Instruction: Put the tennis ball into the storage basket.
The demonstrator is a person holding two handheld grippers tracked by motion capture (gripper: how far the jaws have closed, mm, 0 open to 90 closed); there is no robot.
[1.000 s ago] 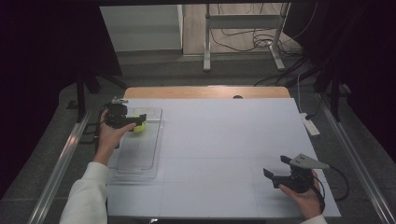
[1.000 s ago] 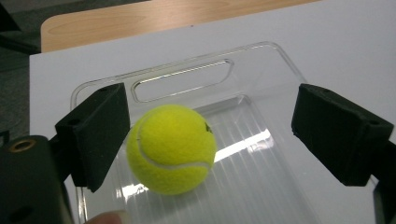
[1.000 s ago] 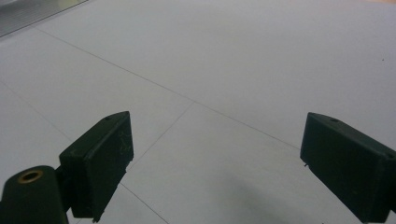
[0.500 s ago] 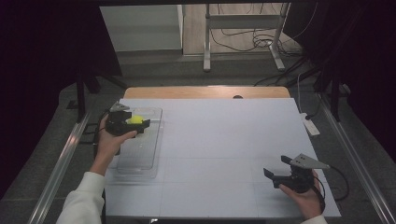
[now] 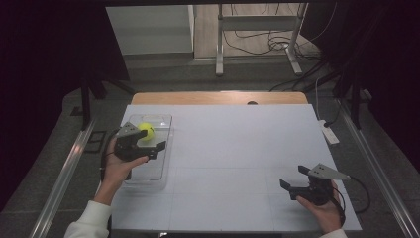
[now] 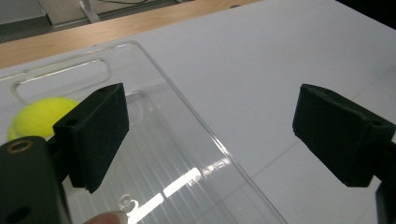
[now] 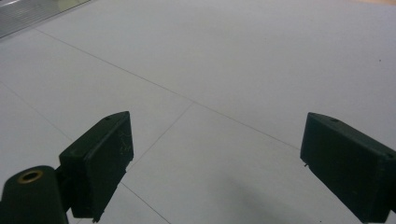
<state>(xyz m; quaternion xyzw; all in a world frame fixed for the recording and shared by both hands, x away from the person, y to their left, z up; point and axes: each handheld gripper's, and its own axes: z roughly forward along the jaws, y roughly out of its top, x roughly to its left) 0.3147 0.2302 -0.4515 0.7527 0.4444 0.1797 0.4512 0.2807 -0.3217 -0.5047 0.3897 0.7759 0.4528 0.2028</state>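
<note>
- Two grippers show in the high view. Your left gripper [image 5: 151, 140] hovers at centre left of the frame over the clear tray [image 5: 148, 173], and your right gripper [image 5: 294, 177] sits at lower right on the white table [image 5: 237, 148], well apart from everything else.
- Same view: the yellow-green tennis ball [image 5: 146, 130] lies inside the tray at its upper end, just beside your left gripper's near jaw. It is not between the jaws. I judge the ball step done and the release finished.
- Left gripper view: your left gripper [image 6: 215, 130] is released, its jaws have just been opening, and nothing lies between the pads. The tennis ball [image 6: 39, 116] sits at the left edge of the frame, partly behind the left pad and below the tray's handle slot. The tray rim [image 6: 187, 112] runs diagonally between the jaws.
- The next move probably calls for you to lift clear without catching that rim, since a knock could shift the tray and roll the ball.
- Right gripper view: your right gripper [image 7: 219, 163] is spread wide and empty over the bare table [image 7: 233, 70], which shows thin seam lines.
- No brand, label or readable writing shows on the ball, tray or table in these views.
</note>
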